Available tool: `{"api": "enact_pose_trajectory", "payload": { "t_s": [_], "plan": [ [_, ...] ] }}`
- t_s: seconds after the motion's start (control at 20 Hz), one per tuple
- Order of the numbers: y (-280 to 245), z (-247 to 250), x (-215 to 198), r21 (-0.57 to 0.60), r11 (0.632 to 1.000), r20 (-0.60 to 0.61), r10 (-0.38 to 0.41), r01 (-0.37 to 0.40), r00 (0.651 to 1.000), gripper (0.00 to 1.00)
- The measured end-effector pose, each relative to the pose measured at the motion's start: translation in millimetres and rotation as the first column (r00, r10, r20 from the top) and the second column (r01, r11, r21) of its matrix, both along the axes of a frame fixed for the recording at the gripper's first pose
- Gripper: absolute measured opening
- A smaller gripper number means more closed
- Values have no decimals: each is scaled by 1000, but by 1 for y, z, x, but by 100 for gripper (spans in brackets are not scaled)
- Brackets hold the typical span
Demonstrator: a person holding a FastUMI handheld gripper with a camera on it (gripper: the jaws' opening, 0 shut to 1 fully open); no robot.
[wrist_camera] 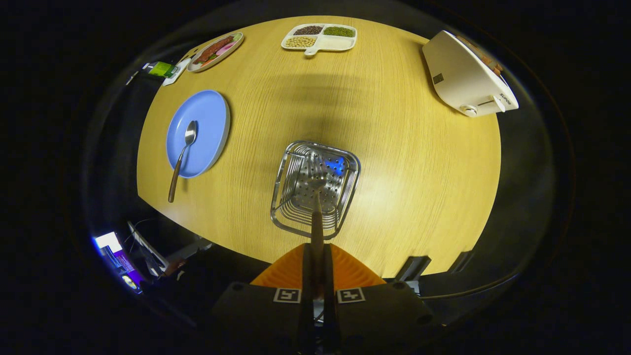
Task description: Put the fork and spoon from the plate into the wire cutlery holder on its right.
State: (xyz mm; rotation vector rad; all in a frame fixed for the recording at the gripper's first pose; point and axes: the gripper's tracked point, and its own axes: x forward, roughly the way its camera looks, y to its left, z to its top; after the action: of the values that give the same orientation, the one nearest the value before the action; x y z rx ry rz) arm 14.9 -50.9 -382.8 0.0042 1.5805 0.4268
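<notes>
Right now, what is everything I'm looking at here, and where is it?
table: one, light wood, under everything.
wire cutlery holder: one, silver, just ahead of the fingers.
fork: one, brown handle, clamped between the fingers, head inside the holder.
blue plate: one, left of the holder.
spoon: one, brown handle, bowl on the plate, handle overhanging its rim.
divided tray: one, white, holding beans, far side.
food plate: one, beyond the blue plate.
toaster: one, white, far right.
tool: one, shut on the fork.

i'm over a round wooden table (404, 162), pale yellow grain lit warm from above with a soft shadow across its middle. dark floor (522, 197) all round, and a small glowing screen (109, 242) down low beside it.
</notes>
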Motion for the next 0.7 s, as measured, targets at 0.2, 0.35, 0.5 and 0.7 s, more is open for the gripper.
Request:
{"api": "enact_pose_trajectory", "payload": {
  "t_s": [0.2,0.35,0.5,0.7],
  "plan": [
    [-3,6,10,24,998,68,-63,61,996,22],
    [-4,20,22,57,992,143,-119,112,983,29],
    [6,48,33,105,984,230,-163,142,959,30],
    [59,87,33,212,969,279,-187,129,942,36]
  ]
}}
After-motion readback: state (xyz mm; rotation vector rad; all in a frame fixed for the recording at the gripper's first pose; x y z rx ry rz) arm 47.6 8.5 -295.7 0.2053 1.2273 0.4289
